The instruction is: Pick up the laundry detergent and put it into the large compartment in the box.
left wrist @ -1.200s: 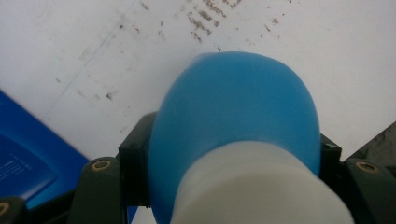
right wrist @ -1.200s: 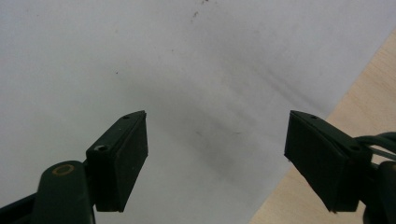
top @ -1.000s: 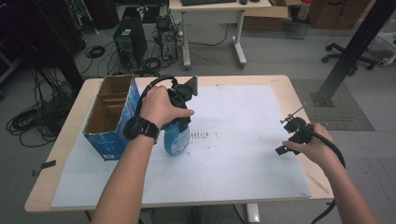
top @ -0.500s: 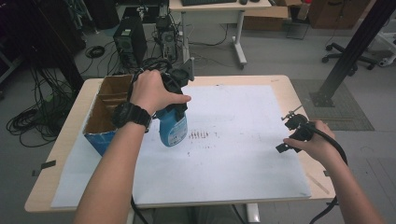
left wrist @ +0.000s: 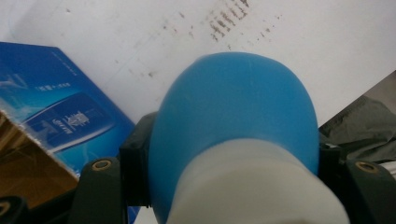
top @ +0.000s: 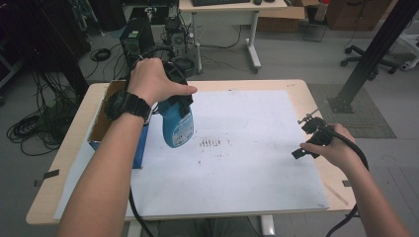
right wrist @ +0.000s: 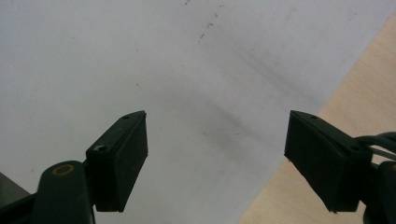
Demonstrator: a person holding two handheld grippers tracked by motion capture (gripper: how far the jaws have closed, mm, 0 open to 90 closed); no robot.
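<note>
Vs 1 s ago: left tool (top: 174,101) has lifted the blue bottle (top: 177,126) off the white sheet (top: 247,163) and carried it toward the far-left corner of the worktop (top: 316,106); it now hangs in the air just beside the open cardboard box (top: 106,116), neck up, tilted a bit. Before, it stood on the sheet nearer the middle. Left tool clamps the bottle at its pale neck, jaws tight on both sides in the left gripper view (left wrist: 236,140). Right tool (top: 309,138) barely moved: near the right edge, over the sheet's border, jaws wide apart w/ nothing between them (right wrist: 215,154).

Surface: light wood worktop, white sheet over most of it, dark scuff marks (top: 211,143) near the centre. Box sits at the far-left part, blue printed side facing the sheet.

Room: grey floor, cable tangle (top: 34,128) at left, PC tower (top: 138,37) and a desk (top: 232,10) beyond, office chair (top: 390,47) far right.
</note>
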